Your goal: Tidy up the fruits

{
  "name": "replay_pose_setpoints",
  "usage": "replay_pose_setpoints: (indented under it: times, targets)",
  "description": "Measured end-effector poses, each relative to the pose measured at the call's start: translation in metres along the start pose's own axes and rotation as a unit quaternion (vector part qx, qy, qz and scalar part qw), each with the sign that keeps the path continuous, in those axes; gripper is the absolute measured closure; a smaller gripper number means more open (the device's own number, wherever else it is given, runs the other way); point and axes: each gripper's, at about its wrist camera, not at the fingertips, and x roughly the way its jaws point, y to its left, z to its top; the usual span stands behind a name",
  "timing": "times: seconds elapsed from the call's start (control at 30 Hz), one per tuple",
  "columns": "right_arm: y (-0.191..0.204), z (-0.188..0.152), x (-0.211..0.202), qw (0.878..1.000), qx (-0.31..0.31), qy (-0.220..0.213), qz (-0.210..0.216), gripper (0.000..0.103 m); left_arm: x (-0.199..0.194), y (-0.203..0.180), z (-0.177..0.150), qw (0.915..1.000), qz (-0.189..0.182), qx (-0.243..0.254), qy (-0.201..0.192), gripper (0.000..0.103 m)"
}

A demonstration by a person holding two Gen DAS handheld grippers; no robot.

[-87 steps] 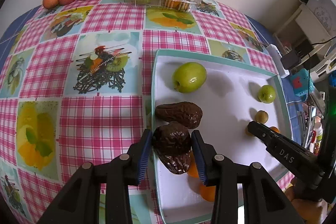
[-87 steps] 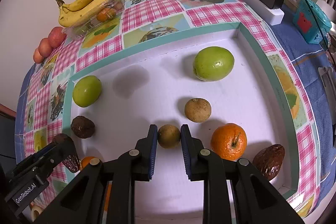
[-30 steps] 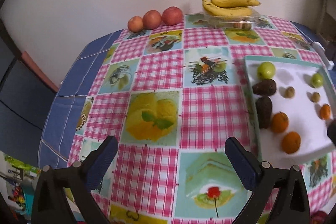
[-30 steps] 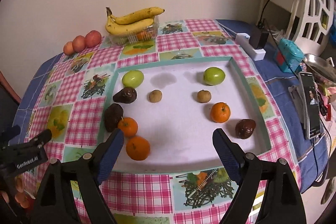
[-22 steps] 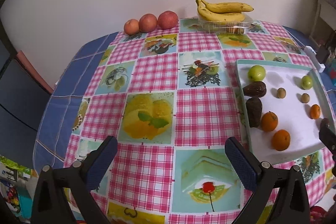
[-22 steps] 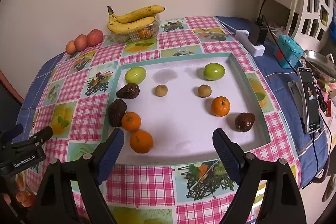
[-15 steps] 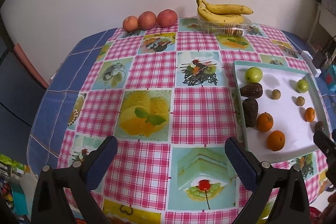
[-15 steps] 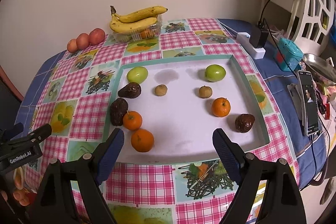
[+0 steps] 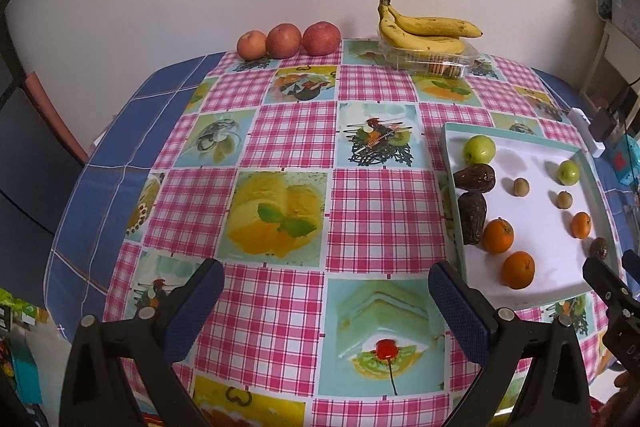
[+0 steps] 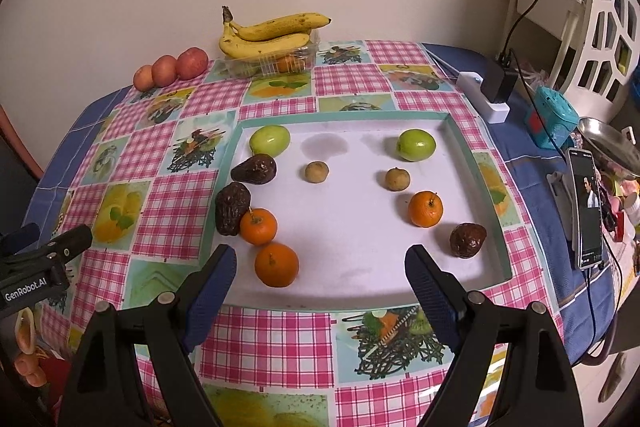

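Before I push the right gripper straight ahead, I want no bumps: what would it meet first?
Probably the tray's near rim, then the nearest orange, left of centre between the open right gripper fingers. Height is unclear.

The left gripper point(image 10: 44, 255) reads "GenRobot.AI" in white on its black body; no other text is legible.

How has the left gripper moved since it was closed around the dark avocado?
Yes: the left gripper has opened and pulled back off the tray, toward the table's near edge.
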Motion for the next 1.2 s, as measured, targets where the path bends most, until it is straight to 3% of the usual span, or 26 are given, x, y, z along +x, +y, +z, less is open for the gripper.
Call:
replay_pose_setpoints:
  times: [1.2]
  targets:
    - [-0.0001,0.0015,0.0034,1.0,0.0,0.004,0.004,0.016,0.005,0.0017,0.0001,0.9999,-0.004,-0.003,0.01,0.0]
